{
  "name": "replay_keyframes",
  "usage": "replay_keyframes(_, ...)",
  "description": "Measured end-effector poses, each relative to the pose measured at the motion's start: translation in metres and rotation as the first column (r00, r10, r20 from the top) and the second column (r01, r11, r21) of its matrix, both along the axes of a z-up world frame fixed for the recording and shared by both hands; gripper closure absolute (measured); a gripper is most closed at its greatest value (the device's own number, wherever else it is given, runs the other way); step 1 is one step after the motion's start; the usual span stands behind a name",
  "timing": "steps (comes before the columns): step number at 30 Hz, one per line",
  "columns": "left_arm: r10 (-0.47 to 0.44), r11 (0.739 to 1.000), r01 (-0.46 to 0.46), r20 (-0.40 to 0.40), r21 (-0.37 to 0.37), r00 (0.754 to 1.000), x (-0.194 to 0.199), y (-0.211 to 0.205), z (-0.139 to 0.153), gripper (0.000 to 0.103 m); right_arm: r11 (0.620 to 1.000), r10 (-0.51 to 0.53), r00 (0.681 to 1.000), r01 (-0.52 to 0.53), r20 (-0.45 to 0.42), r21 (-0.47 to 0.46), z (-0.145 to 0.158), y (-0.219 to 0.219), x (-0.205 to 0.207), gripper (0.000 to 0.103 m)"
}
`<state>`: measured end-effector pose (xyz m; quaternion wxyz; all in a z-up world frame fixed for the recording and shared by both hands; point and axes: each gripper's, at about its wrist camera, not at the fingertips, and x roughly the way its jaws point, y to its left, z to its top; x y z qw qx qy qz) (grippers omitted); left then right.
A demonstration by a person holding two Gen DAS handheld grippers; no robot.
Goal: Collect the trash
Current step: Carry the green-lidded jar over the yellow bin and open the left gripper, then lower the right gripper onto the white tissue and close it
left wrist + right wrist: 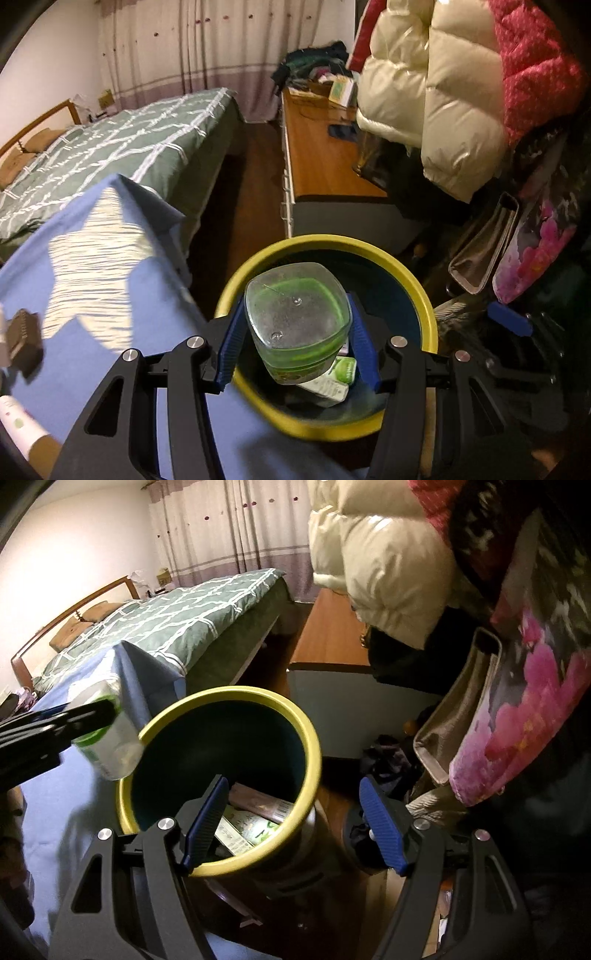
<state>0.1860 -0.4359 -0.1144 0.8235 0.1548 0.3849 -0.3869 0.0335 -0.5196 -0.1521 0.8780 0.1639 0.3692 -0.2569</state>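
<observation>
Clamped between the left gripper's (297, 332) blue pads, a clear plastic bottle (298, 321) with a green label hangs bottom-first over the mouth of the yellow-rimmed trash bin (417, 291), above cartons (332, 380) lying inside. Just beside it, the right gripper (295, 819) hovers at the bin's rim with fingers spread wide around nothing. A blue-covered table (110, 332) stands left of the bin, a green bed (122, 147) beyond.

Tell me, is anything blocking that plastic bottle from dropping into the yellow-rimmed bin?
Nothing visible. The left gripper holds the bottle at the bin's open mouth; only trash lies at the bottom.
</observation>
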Motion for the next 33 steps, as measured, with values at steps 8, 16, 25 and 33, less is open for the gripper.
replay_keyframes(8,0.009,1.000,-0.007,-0.053,0.029,0.999,0.006,-0.018,-0.023,0.050,1.000,-0.012,1.000,0.013,-0.023,0.018,-0.008,-0.005,-0.005,0.033)
replay_keyframes(16,0.042,0.999,-0.041,0.002,-0.031,0.999,0.001,0.017,0.006,0.030,1.000,0.007,1.000,-0.007,-0.027,0.013,-0.005,0.005,0.000,0.033)
replay_keyframes(25,0.134,0.987,-0.124,0.087,-0.105,0.987,-0.008,0.111,0.045,0.015,0.997,0.071,0.997,-0.071,-0.030,0.004,0.004,0.037,0.021,0.034)
replay_keyframes(33,0.326,0.943,-0.303,0.188,-0.140,0.927,-0.004,0.239,0.069,0.010,0.981,0.193,0.981,-0.194,-0.019,-0.031,0.020,0.094,0.062,0.034)
